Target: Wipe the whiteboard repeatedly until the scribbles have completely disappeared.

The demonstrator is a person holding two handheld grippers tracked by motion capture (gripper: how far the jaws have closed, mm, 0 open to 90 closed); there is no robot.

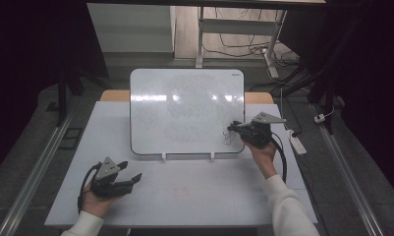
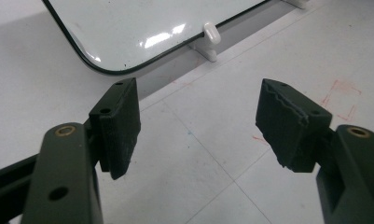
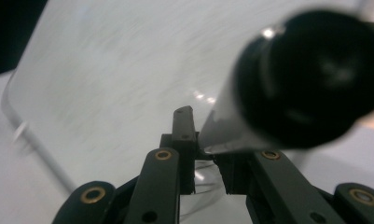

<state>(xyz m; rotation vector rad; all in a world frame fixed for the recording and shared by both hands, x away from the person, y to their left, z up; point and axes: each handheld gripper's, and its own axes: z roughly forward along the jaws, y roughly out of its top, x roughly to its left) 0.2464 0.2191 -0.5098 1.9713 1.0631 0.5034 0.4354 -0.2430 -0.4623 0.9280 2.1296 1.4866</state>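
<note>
From above, we see our right gripper (image 1: 232, 127) at the whiteboard (image 1: 184, 108), low on its right side, by black scribbles; our left gripper (image 1: 130, 173) rests on the table (image 1: 194, 196). Left gripper view: jaws wide apart. Right gripper view: jaws clamp a marker (image 3: 292, 88).

Black-capped marker with a pale barrel (image 3: 287, 88): clamped between the right gripper's fingers, cap end toward the camera, tilted. White glossy whiteboard with dark rounded edge (image 1: 184, 110): propped tilted on small white feet at the bench's far middle; faint dark scribble (image 1: 228, 139) near its lower right corner.
</note>
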